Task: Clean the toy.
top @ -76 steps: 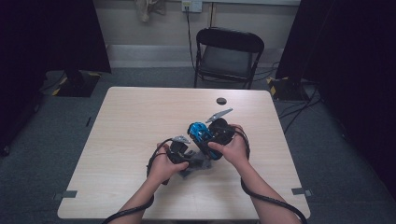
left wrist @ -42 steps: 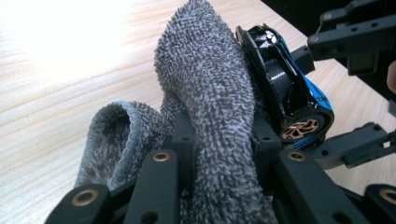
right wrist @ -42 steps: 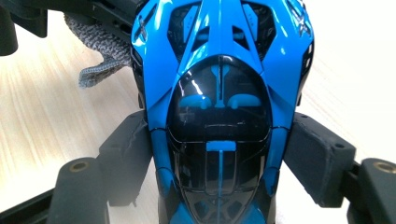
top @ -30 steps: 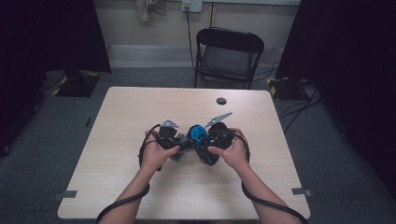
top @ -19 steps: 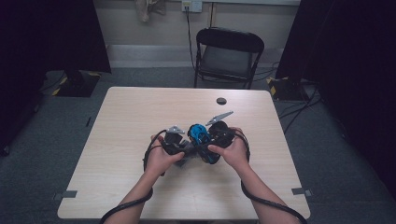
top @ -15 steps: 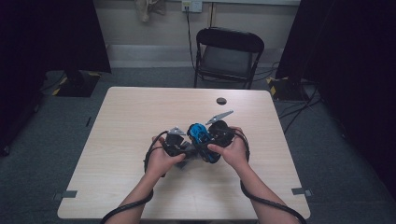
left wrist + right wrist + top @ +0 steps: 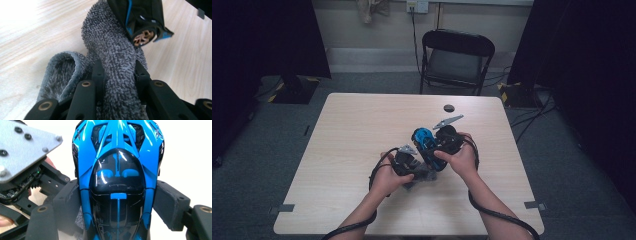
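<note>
Two grips: left hand-held gripper (image 7: pixel 117 75) pinches grey cloth (image 7: pixel 112 47), right hand-held gripper (image 7: pixel 117 202) clamps blue car (image 7: pixel 117 170), mid-table (image 7: pixel 362 115).

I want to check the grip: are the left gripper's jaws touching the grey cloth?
Touching. In the left gripper view, the left gripper has both black jaws pressed into the fuzzy grey cloth, pinching a fold.

Recording studio or lab, black curtains (image 7: pixel 267 40), bare table (image 7: pixel 362 130), folding chair (image 7: pixel 456 60), taped floor cables (image 7: pixel 532 95)

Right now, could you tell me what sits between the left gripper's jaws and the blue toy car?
A grey fuzzy cloth: the left gripper is clamped on it, and it runs up to the blue toy car, as the left gripper view shows.
</note>
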A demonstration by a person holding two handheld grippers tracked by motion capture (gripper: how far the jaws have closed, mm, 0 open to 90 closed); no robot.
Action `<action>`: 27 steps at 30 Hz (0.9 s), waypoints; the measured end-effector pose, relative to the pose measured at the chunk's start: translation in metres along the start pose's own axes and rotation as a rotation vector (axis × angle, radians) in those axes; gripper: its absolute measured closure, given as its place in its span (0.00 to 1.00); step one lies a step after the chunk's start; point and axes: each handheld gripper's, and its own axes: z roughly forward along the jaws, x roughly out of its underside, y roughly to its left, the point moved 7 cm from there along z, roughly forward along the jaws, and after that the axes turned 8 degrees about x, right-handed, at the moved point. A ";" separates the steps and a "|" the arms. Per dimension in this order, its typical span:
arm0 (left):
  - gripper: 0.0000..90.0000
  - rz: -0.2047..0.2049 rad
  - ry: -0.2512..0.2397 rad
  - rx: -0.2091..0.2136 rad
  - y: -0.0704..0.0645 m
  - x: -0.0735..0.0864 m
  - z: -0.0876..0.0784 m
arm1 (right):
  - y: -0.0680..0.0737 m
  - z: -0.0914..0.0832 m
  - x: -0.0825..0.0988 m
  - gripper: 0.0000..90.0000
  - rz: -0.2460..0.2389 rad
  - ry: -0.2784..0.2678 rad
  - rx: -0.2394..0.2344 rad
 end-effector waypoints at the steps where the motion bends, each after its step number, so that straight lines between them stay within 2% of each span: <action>1: 0.78 -0.002 0.011 -0.002 0.000 0.000 -0.002 | -0.002 -0.001 0.000 0.30 0.009 -0.009 0.001; 4: 0.78 -0.015 -0.009 -0.037 0.008 -0.002 -0.010 | -0.005 -0.005 0.001 0.30 0.014 -0.014 0.000; 7: 0.78 -0.047 -0.045 -0.086 0.022 -0.005 -0.026 | -0.009 -0.009 0.003 0.30 0.021 -0.021 -0.004; 10: 0.78 -0.072 -0.100 -0.138 0.037 -0.015 -0.048 | -0.011 -0.012 0.007 0.30 0.025 -0.023 -0.007; 15: 0.77 -0.082 -0.167 -0.189 0.047 -0.036 -0.073 | -0.010 -0.010 0.014 0.30 0.022 -0.013 -0.009; 21: 0.77 -0.063 -0.181 -0.196 0.046 -0.054 -0.076 | -0.004 -0.003 0.019 0.30 0.000 0.013 -0.016; 24: 0.77 -0.056 -0.187 -0.180 0.043 -0.058 -0.071 | 0.000 -0.001 0.018 0.30 -0.007 0.015 -0.023; 27: 0.77 -0.045 -0.190 -0.144 0.037 -0.059 -0.064 | 0.001 0.001 0.017 0.30 -0.007 0.013 -0.023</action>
